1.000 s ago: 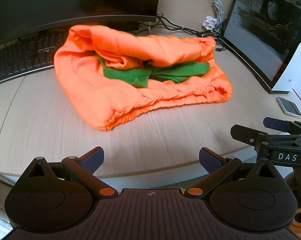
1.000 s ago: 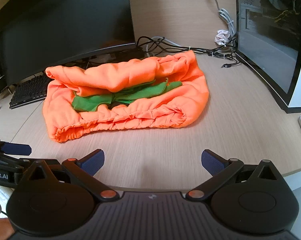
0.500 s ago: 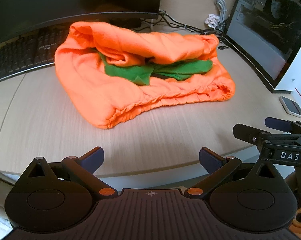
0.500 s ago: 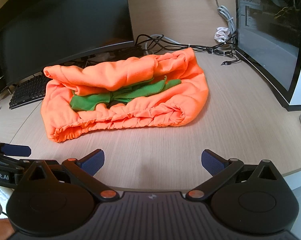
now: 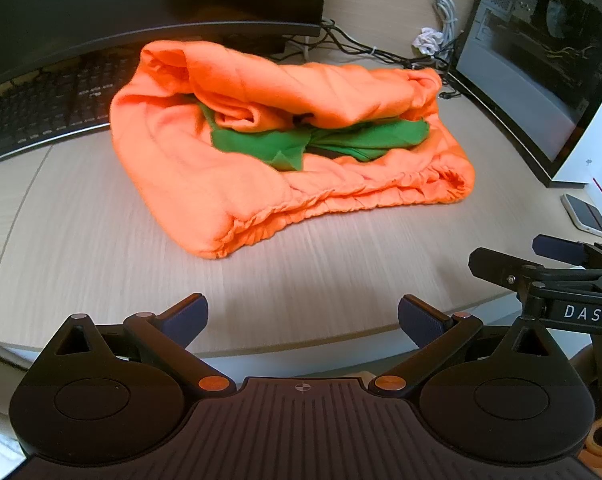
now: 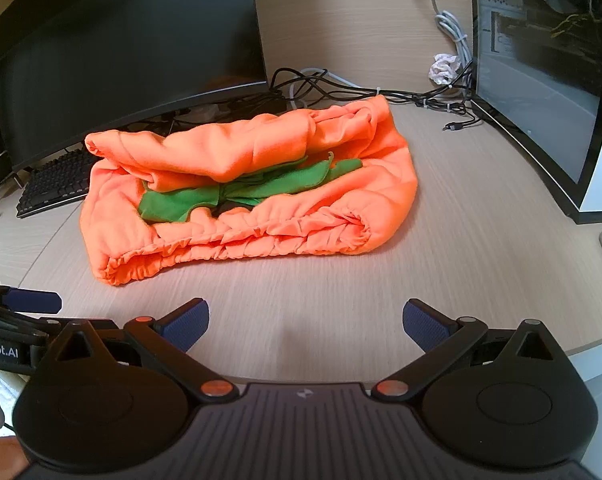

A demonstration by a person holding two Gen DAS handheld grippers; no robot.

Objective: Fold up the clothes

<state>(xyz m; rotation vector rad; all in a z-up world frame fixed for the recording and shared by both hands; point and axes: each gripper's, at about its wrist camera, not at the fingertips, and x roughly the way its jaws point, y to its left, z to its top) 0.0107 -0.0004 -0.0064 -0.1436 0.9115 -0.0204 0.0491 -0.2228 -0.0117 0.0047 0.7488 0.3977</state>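
An orange fleece garment (image 5: 229,184) (image 6: 301,232) lies in a folded bundle on the wooden desk, with a green cloth part (image 5: 321,144) (image 6: 241,196) showing in the fold. Its elastic hem faces me. My left gripper (image 5: 301,316) hovers open near the desk's front edge, a short way in front of the bundle, holding nothing. My right gripper (image 6: 305,320) is open too, over the desk in front of the garment. In the left wrist view the right gripper (image 5: 549,264) shows at the right edge; in the right wrist view the left gripper (image 6: 25,304) shows at the left.
A dark monitor (image 6: 121,52) and keyboard (image 6: 53,188) stand behind the garment at left. Cables (image 6: 341,88) run along the back. A computer case with a glass side (image 6: 541,80) stands at right, and a phone (image 5: 585,216) lies near the right edge.
Both grippers have moved slightly forward toward the garment, which looks a little larger and closer. The garment itself has not moved. Both grippers stay open.
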